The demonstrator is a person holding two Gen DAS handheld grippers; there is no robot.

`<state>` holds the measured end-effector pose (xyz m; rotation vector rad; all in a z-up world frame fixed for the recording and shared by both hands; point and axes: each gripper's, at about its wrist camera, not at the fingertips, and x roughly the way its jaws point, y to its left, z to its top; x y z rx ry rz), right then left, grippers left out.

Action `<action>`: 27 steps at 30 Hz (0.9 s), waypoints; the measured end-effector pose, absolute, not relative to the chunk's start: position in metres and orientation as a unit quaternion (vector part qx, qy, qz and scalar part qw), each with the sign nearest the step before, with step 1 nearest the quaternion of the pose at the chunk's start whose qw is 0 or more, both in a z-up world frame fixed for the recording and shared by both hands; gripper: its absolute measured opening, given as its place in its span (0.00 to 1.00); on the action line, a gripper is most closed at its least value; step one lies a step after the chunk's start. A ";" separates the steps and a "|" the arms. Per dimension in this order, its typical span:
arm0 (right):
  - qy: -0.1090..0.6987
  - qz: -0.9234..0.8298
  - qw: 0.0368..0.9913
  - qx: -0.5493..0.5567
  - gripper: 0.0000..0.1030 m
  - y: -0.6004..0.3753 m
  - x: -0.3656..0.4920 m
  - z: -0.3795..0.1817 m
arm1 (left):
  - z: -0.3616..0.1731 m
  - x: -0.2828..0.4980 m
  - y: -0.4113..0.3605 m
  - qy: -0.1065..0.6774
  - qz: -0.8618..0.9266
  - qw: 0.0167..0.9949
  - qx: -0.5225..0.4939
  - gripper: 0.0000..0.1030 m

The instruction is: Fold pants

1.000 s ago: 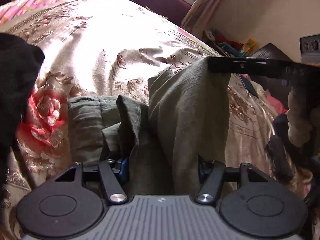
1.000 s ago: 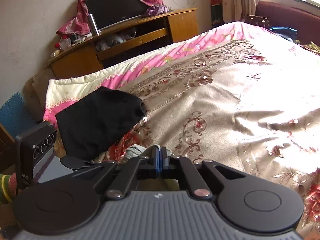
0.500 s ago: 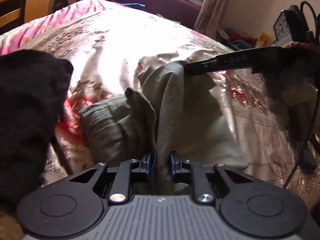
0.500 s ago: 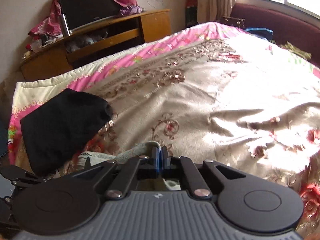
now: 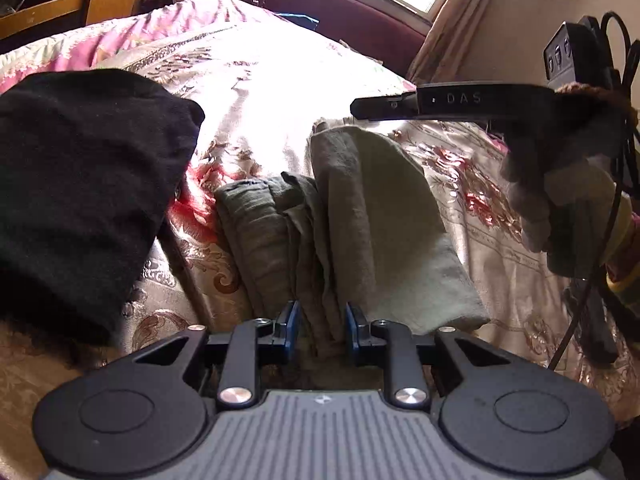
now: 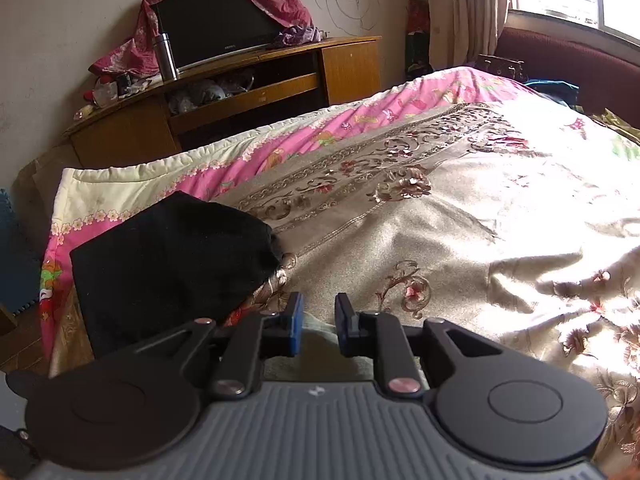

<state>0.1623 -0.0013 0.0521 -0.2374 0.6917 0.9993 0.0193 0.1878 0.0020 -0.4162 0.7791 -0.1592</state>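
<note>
Grey-green pants (image 5: 372,216) lie folded on the flowered bedspread (image 5: 260,92). My left gripper (image 5: 320,320) sits at their near edge. Its blue pads are opening, and a ridge of the cloth lies slack between them. In the left wrist view, my right gripper (image 5: 360,106) hovers just above the pants' far corner, apart from the cloth, with a gloved hand (image 5: 560,168) holding it. In its own view, the right gripper (image 6: 319,316) is opening with its pads apart. A strip of the pants (image 6: 320,330) shows below them and nothing is pinched.
A black garment (image 5: 80,180) (image 6: 172,264) lies on the bed left of the pants. A wooden TV cabinet (image 6: 240,92) stands beyond the bed's left side. A dark red headboard (image 5: 340,4) and a window close the far end. The bed's edge and a cable (image 5: 600,240) are at the right.
The left jaws closed on a fold of the pants, then loosened. The right gripper opened and let go of the raised corner. The pants now lie flat instead of being held up.
</note>
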 end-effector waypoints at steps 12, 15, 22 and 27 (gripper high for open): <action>0.416 0.486 0.719 -0.272 0.03 0.045 0.191 0.016 | -0.011 0.085 0.146 0.357 -0.072 0.918 -0.158 0.59; 0.428 0.493 0.719 -0.238 0.04 0.036 0.186 0.018 | -0.024 0.094 0.151 0.393 -0.078 0.897 -0.186 0.32; 0.372 0.555 0.726 -0.162 0.04 0.061 0.164 0.055 | -0.005 0.053 0.180 0.366 -0.039 0.903 -0.222 0.27; 0.375 0.550 0.716 -0.209 0.21 0.107 0.154 0.013 | -0.028 0.050 0.182 0.435 -0.034 0.865 -0.246 0.27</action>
